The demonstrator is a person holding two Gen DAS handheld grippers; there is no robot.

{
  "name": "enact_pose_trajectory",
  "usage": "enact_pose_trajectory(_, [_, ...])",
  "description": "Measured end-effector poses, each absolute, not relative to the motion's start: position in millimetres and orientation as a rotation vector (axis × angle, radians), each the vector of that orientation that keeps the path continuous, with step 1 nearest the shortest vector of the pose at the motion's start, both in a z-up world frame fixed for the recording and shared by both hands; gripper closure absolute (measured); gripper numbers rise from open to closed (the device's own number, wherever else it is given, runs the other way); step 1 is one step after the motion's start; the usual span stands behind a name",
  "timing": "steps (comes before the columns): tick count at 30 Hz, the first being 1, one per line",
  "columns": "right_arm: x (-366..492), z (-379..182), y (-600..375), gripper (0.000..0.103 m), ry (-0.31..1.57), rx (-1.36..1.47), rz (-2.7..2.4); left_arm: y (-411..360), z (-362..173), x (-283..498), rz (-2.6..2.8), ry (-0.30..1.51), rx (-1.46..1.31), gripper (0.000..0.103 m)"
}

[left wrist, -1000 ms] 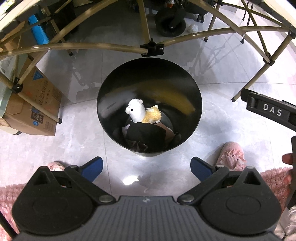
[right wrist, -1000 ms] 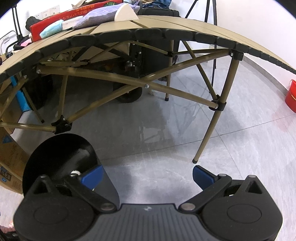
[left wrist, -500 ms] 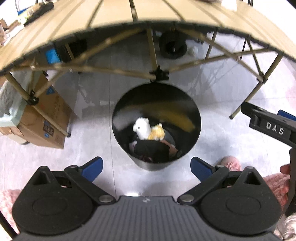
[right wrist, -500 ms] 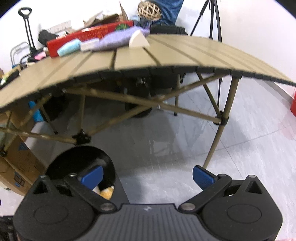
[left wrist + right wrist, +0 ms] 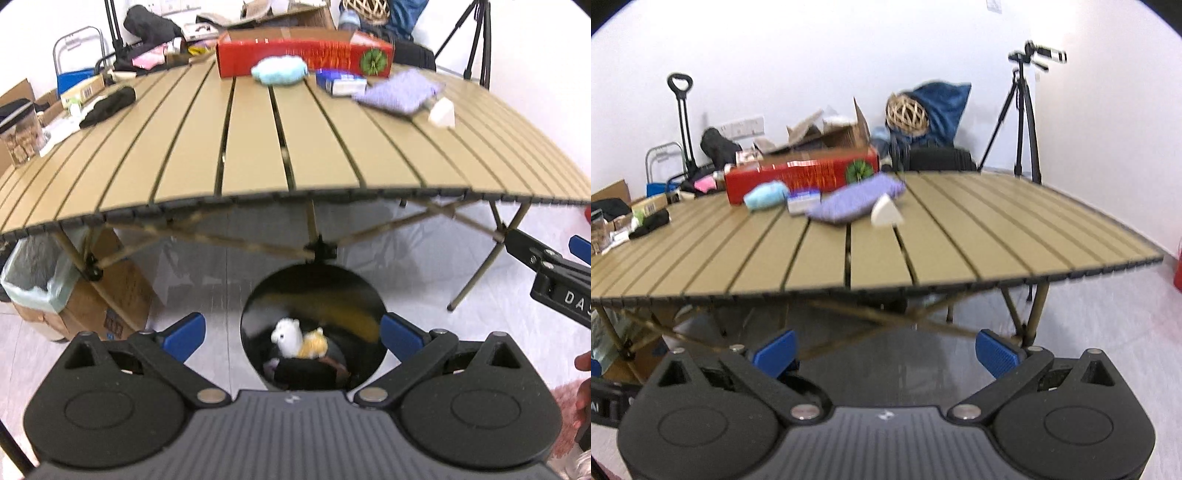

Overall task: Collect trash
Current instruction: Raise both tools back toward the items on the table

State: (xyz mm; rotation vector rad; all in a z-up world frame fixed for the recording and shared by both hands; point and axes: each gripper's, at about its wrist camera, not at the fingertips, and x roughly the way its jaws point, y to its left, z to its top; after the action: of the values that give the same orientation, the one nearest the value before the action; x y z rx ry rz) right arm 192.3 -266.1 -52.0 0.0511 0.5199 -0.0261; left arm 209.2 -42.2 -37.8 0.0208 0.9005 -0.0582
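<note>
A black round bin (image 5: 258,295) stands on the floor under the table's near edge, holding a white and yellow plush alpaca (image 5: 297,338) and dark items. My left gripper (image 5: 291,334) hangs open above it, empty. My right gripper (image 5: 884,349) is open too, empty, facing the slatted tan table (image 5: 879,251). On the table lie a white wedge (image 5: 885,216), a purple cloth (image 5: 855,201), a light blue plush (image 5: 766,195), a small blue and white box (image 5: 803,201), a black bundle (image 5: 109,105) and a long red box (image 5: 801,175).
Folding table legs and braces (image 5: 476,266) cross above the bin. A cardboard box (image 5: 107,295) and a bag-lined bin (image 5: 37,273) sit on the left floor. A tripod (image 5: 1021,118), a trolley handle (image 5: 681,118) and clutter line the back wall. A red object (image 5: 1178,269) sits far right.
Both grippers have risen and tilted up from below the table to above its edge, so the tabletop shows. The bin has dropped lower in the left view. Both stay open.
</note>
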Motion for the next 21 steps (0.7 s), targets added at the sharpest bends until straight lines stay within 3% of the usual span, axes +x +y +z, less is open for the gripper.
enact_pose_trajectory(21, [291.3,-13.8,-270.2,0.0,0.361,0.022,-0.041,-37.1,5.5,306.4,-0.01,0.715,-0.096,0.0])
